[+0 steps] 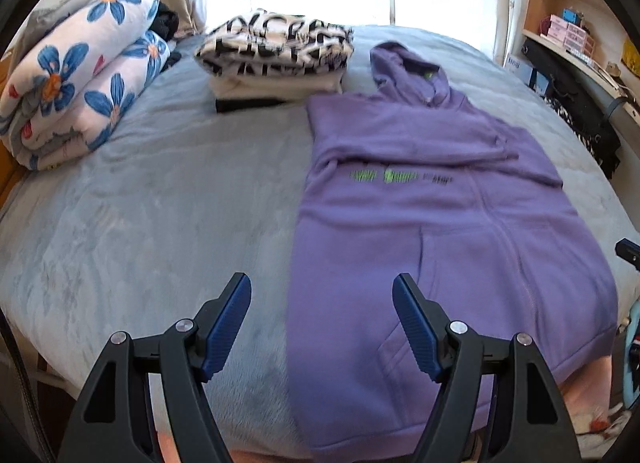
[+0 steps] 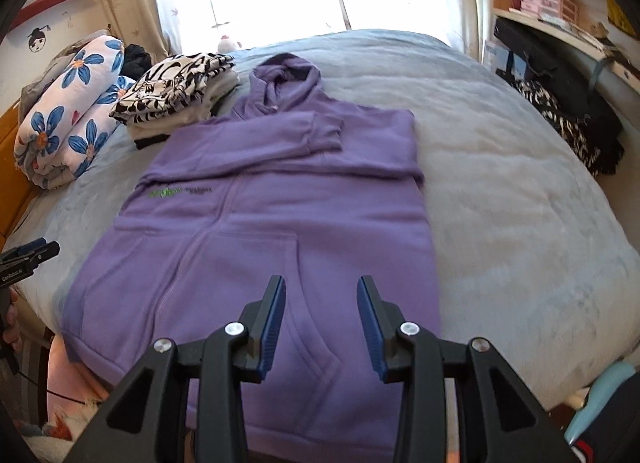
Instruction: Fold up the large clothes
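Observation:
A purple hoodie (image 1: pixel 440 223) (image 2: pixel 280 203) lies flat and face up on the grey-blue bed cover (image 1: pixel 160 203) (image 2: pixel 520 203). Its hood points toward the window, and its sleeves are folded across the chest, one cuff (image 2: pixel 326 131) on top. The hem reaches the near edge of the bed. My left gripper (image 1: pixel 322 283) hovers open over the hoodie's left edge near the hem, nothing between its pads. Above the front pocket my right gripper (image 2: pixel 322 283) is open too, with a narrower gap and nothing in it. The left gripper (image 2: pixel 40 249) also shows at the left edge of the right wrist view.
A rolled floral quilt (image 1: pixel 80 95) (image 2: pixel 68 127) lies at the far left of the bed. A stack of folded clothes with a black-and-white print (image 1: pixel 276 59) (image 2: pixel 176 87) sits beside the hood. Shelves (image 1: pixel 568 31) and dark bags (image 2: pixel 560 75) stand along the right.

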